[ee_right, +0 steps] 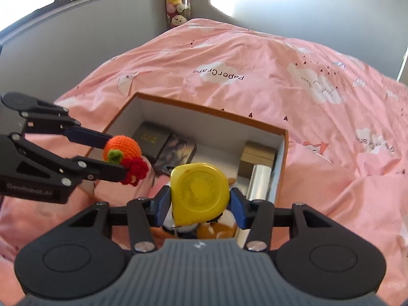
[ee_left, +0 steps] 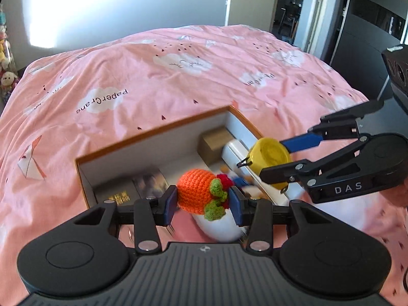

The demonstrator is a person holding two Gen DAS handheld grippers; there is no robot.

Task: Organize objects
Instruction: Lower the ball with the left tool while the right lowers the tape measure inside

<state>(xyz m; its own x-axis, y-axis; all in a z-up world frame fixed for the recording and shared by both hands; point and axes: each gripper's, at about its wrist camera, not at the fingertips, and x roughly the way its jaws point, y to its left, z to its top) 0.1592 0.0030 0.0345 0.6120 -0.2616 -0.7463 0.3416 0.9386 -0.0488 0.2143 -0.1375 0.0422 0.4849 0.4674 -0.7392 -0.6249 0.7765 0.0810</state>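
Note:
My left gripper [ee_left: 202,205] is shut on an orange crocheted toy [ee_left: 196,191] with green leaves and a red flower, held in the air over the near left side of the box. That toy [ee_right: 122,148] and the left gripper [ee_right: 112,154] also show at the left of the right wrist view. My right gripper [ee_right: 200,201] is shut on a yellow tape measure [ee_right: 200,193], lifted above the box's near right side. From the left wrist view the tape measure [ee_left: 270,156] hangs in the right gripper [ee_left: 272,156]. An open cardboard box [ee_right: 214,113] with white inner walls lies on the bed.
Inside the box lie a black case [ee_right: 150,137], a dark printed pack [ee_right: 178,150], a brown box [ee_right: 258,159] and a shiny roll [ee_right: 260,182]. A plush toy [ee_right: 216,229] lies under my right gripper. The pink bedcover [ee_left: 178,81] spreads all round; a plush column [ee_right: 177,0] stands at the wall.

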